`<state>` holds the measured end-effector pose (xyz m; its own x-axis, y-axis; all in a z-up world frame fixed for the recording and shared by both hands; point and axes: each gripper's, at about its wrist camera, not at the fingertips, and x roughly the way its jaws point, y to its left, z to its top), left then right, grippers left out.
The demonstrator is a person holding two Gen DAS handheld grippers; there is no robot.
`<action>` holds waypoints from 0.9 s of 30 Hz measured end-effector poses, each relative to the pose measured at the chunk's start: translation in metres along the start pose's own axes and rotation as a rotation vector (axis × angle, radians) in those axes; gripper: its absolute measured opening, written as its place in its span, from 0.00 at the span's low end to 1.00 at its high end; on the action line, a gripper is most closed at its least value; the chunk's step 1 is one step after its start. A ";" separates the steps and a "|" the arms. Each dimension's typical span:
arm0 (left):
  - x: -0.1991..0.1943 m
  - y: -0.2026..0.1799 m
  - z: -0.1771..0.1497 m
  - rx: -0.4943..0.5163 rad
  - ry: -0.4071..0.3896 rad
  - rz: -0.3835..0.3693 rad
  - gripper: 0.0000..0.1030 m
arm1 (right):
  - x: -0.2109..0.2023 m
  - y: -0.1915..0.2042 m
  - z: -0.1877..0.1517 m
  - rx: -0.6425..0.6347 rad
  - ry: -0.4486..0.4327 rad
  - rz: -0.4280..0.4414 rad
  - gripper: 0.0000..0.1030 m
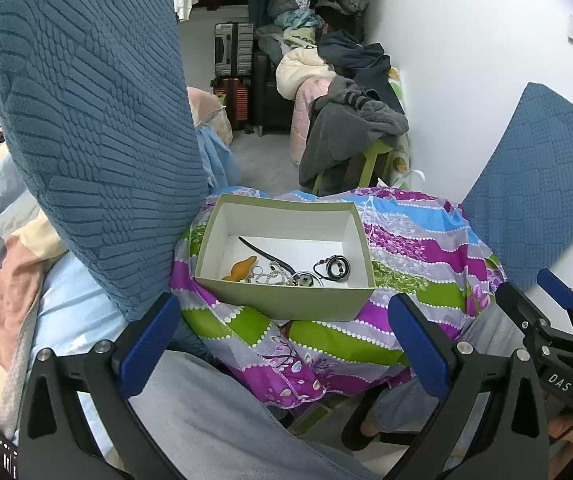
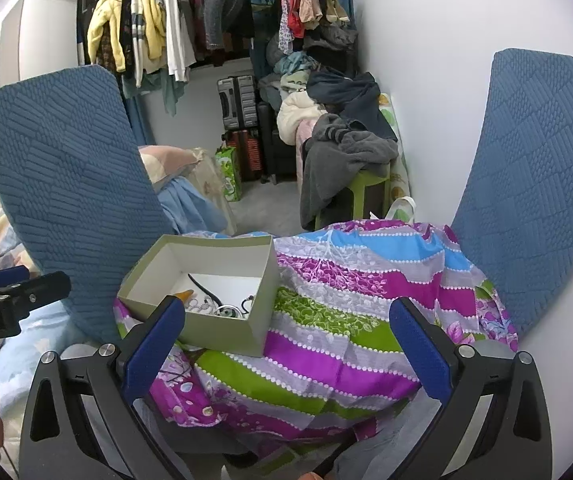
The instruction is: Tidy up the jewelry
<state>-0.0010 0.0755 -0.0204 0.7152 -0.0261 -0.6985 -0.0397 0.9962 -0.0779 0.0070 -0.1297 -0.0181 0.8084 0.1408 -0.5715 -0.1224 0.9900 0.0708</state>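
Note:
An open olive-green box [image 1: 286, 300] with a white inside sits on a surface covered by a striped purple, green and blue cloth [image 1: 414, 256]. Inside lie a black curved hair stick [image 1: 264, 254], an orange piece [image 1: 242, 270], a silver chain [image 1: 272, 276] and a black beaded bracelet [image 1: 336, 267]. My left gripper [image 1: 286, 344] is open and empty, just short of the box's near wall. My right gripper [image 2: 286, 344] is open and empty over the cloth, right of the box [image 2: 222, 328]. The right gripper also shows at the left wrist view's right edge [image 1: 542, 304].
Blue textured chair backs stand to the left [image 1: 94, 128] and right [image 2: 534, 192] of the covered surface. Behind are a green stool [image 2: 366, 188] piled with grey clothes, suitcases [image 2: 238, 104], hanging clothes and a white wall on the right. A patchwork quilt [image 1: 2, 264] lies at the left.

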 end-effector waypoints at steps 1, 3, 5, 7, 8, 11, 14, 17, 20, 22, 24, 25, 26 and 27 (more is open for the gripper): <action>0.000 0.000 0.000 -0.001 0.001 0.004 1.00 | 0.000 0.000 0.000 -0.001 0.000 -0.001 1.00; 0.000 0.000 0.000 -0.002 0.001 -0.001 1.00 | 0.000 0.000 0.000 -0.002 0.000 -0.001 1.00; 0.000 0.000 0.000 -0.002 0.001 -0.004 1.00 | 0.000 -0.001 0.000 -0.004 0.003 0.000 1.00; -0.001 -0.002 0.001 0.001 0.000 -0.002 1.00 | 0.000 0.001 -0.001 -0.004 0.003 -0.003 1.00; -0.001 -0.001 0.001 0.001 0.000 -0.003 1.00 | 0.000 0.001 -0.001 -0.004 0.003 -0.002 1.00; 0.000 -0.001 0.000 -0.005 0.003 -0.004 1.00 | -0.001 0.000 -0.001 0.000 0.008 0.002 1.00; -0.002 -0.001 0.001 -0.014 0.001 -0.013 1.00 | -0.003 -0.001 -0.001 -0.002 -0.004 -0.001 1.00; -0.001 0.000 0.001 -0.014 0.001 -0.007 1.00 | -0.003 0.000 -0.002 0.006 0.000 0.001 1.00; -0.002 0.003 0.002 -0.018 0.003 -0.004 1.00 | -0.003 0.003 -0.002 0.003 -0.005 0.000 1.00; -0.001 0.006 0.003 -0.029 0.006 -0.014 1.00 | -0.003 0.004 -0.002 0.002 -0.001 0.000 1.00; 0.001 0.008 0.002 -0.031 0.011 -0.031 1.00 | -0.003 0.004 -0.003 0.000 0.003 0.002 1.00; 0.000 0.008 0.002 -0.025 0.008 -0.024 1.00 | -0.003 0.004 -0.003 -0.002 0.004 0.000 1.00; 0.000 0.007 0.002 -0.020 0.005 -0.018 1.00 | -0.003 0.004 -0.003 -0.004 0.006 -0.001 1.00; 0.000 0.007 0.002 -0.014 0.003 -0.013 1.00 | -0.003 0.004 -0.003 -0.003 0.007 -0.001 1.00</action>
<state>0.0000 0.0825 -0.0196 0.7138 -0.0393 -0.6992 -0.0401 0.9945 -0.0968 0.0028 -0.1258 -0.0187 0.8044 0.1401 -0.5774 -0.1236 0.9900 0.0681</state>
